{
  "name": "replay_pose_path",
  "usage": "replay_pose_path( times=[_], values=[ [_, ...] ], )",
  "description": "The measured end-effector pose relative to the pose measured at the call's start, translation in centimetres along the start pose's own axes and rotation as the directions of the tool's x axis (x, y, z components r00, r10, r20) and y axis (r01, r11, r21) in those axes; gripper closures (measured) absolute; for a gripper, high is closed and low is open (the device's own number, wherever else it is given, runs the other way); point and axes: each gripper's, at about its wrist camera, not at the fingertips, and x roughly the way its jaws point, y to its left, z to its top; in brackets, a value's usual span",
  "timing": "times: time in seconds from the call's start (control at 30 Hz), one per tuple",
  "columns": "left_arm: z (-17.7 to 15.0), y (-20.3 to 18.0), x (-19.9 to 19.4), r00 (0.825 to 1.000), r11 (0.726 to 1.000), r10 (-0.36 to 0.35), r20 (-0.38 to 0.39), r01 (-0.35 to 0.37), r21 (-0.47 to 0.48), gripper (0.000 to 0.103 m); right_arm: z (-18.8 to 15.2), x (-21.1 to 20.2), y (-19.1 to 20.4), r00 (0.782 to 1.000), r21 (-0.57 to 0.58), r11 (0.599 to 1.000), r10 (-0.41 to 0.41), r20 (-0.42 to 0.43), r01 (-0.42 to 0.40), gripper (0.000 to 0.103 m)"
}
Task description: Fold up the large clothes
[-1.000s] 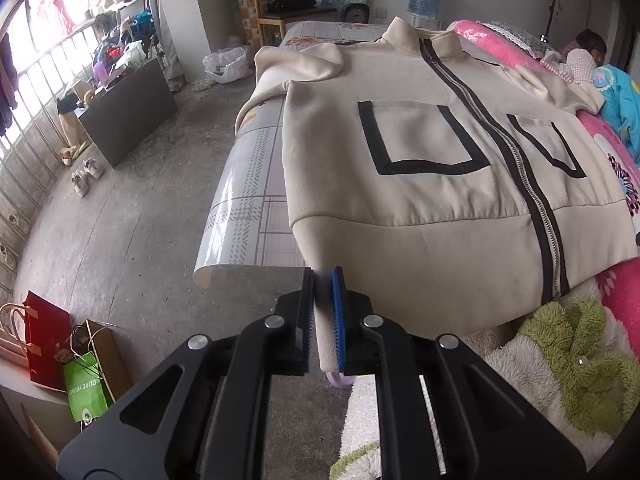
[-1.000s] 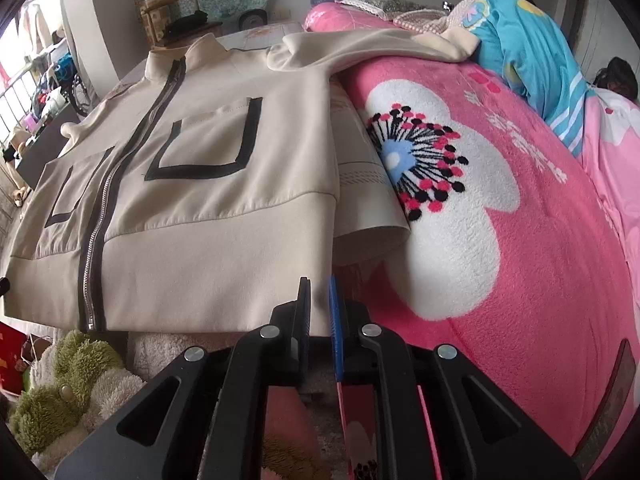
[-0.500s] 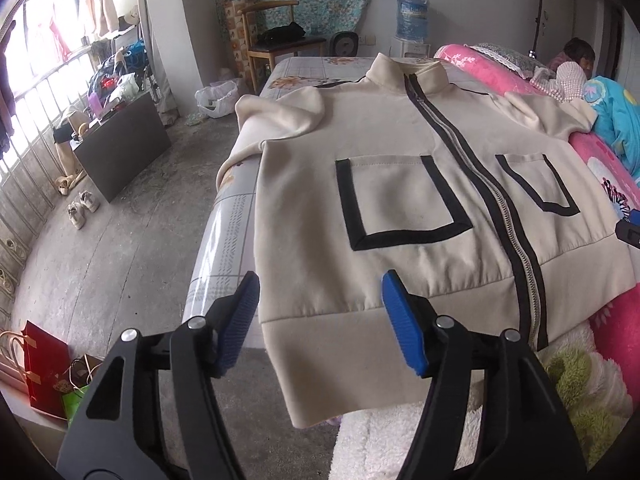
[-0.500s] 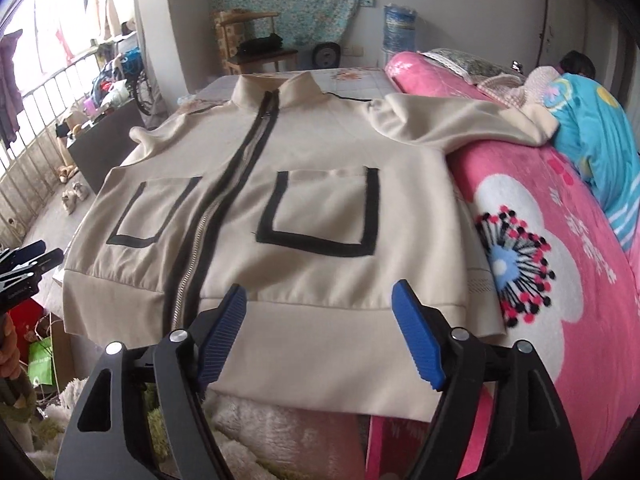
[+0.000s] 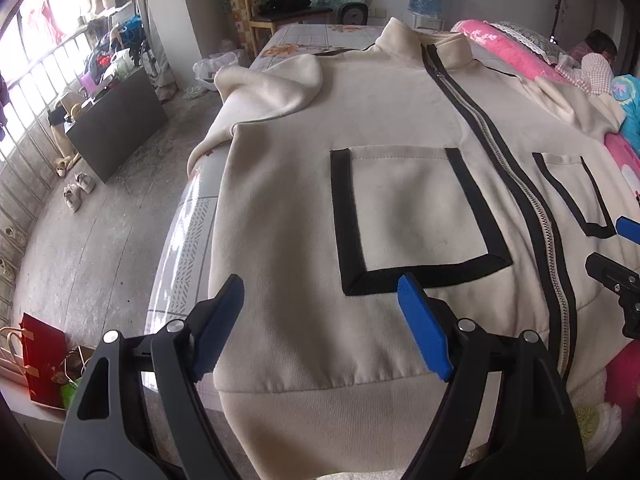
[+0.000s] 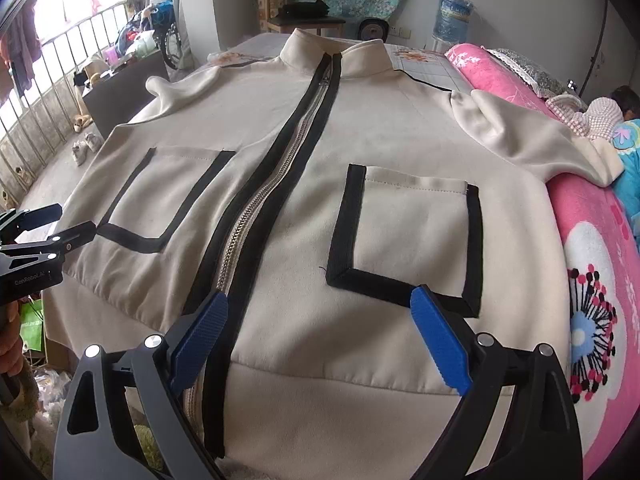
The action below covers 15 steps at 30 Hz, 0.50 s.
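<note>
A large cream zip jacket [image 5: 400, 120] with black-trimmed pockets lies flat, front up, on the bed; it also shows in the right wrist view [image 6: 380, 140]. Its collar points away and its hem hangs over the near edge. My left gripper [image 5: 320, 320] is open and empty, above the jacket's left hem by the left pocket. My right gripper [image 6: 320, 328] is open and empty, above the hem between the zip and the right pocket. The left sleeve [image 5: 272, 84] is bunched near the shoulder. The right sleeve [image 6: 540, 136] stretches out onto the pink blanket.
A pink flowered blanket [image 6: 592, 264] covers the bed's right side, with a person [image 6: 624, 100] lying at the far right. A low dark table [image 5: 116, 120], shoes and bags [image 5: 40, 360] stand on the concrete floor at left. A fluffy toy [image 5: 592, 420] lies by the hem.
Both grippers let go of the jacket's hem and opened wide, then moved forward over the jacket. The jacket now lies flat.
</note>
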Motion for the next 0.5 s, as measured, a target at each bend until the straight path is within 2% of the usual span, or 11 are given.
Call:
replay_pose_path(
  times=[0.27, 0.5],
  values=[
    [0.6, -0.5, 2.2, 0.999, 1.000, 0.027, -0.035, -0.026, 0.013, 0.024, 0.5, 3.4, 0.4, 0.998, -0.016, 0.999, -0.033, -0.059, 0.032, 0.006],
    [0.9, 0.1, 2.6, 0.999, 1.000, 0.004, -0.050, -0.004, -0.013, 0.022, 0.3, 3.9, -0.6, 0.998, 0.037, 0.999, 0.027, -0.063, -0.024, 0.006]
  ],
)
